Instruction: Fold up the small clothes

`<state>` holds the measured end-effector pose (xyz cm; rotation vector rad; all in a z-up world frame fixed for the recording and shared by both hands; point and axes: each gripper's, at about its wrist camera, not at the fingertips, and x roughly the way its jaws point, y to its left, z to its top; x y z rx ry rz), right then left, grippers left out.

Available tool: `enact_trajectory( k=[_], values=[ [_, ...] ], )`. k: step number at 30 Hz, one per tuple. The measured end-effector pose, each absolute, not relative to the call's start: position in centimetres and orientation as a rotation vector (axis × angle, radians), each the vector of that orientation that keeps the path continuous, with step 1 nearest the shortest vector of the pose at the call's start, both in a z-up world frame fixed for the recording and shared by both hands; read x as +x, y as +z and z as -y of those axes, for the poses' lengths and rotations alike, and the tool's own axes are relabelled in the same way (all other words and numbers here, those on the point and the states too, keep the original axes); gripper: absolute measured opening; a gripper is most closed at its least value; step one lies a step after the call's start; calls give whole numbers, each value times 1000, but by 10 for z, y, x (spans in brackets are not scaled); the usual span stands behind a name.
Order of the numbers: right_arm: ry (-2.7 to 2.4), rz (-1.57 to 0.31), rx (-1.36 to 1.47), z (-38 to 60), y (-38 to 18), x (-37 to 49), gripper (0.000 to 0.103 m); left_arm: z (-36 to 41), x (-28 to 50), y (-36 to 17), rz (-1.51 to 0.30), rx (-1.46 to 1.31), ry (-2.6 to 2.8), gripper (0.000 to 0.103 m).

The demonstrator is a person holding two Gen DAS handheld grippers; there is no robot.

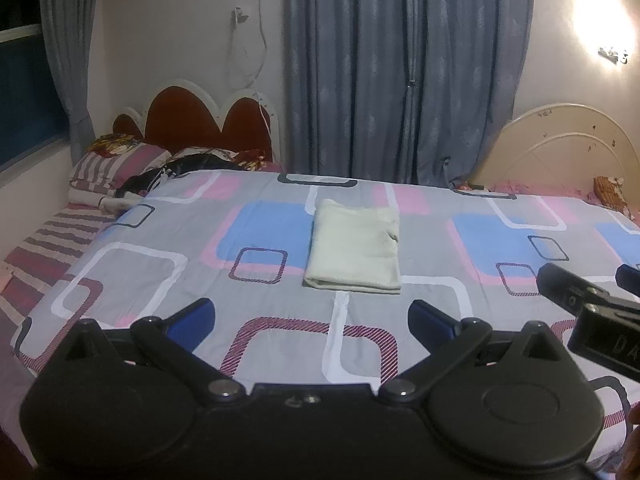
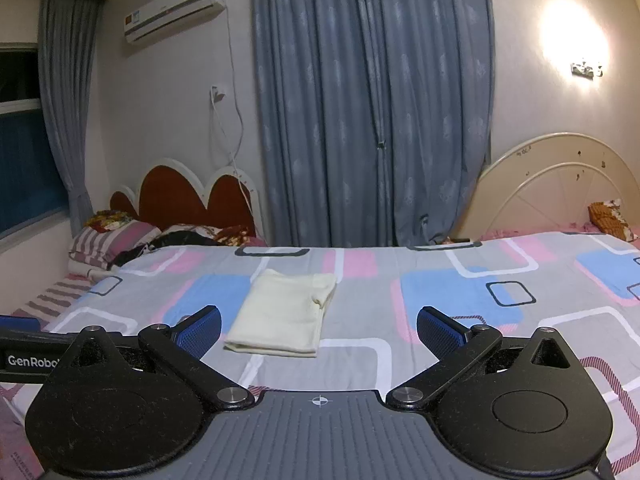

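Garment: pale folded cloth is lying on the bed, long axis running away.
Left claw: hovering apart, nearer.
Right claw: hovering apart, cloth left-ahead.

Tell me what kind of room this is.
Most likely a home bedroom. A bed with a patterned bedsheet fills the view, with a red headboard and pillows at one end, long blue curtains behind it, and an air conditioner on the wall.
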<state>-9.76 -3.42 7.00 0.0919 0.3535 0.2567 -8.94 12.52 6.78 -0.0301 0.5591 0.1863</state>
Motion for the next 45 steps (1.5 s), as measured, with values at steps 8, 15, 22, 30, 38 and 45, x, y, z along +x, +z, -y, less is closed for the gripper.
enact_trajectory(
  k=[8, 15, 22, 30, 38, 45],
  values=[
    [259, -361, 89, 32, 68, -96, 103, -126, -89, 69, -561, -34, 194, 102],
    [261, -367, 85, 31, 67, -95, 103, -128, -88, 71, -560, -37, 198, 102],
    [261, -376, 84, 29, 64, -94, 103, -131, -87, 72, -563, -39, 199, 102],
    [263, -382, 85, 24, 62, -94, 103, -134, -84, 72, -567, -39, 202, 102],
    [265, -394, 84, 22, 60, -90, 103, -137, -82, 69, -576, -38, 204, 102],
    [266, -409, 82, 20, 57, -82, 103, -136, -72, 63, -594, -32, 188, 102]
  ],
)
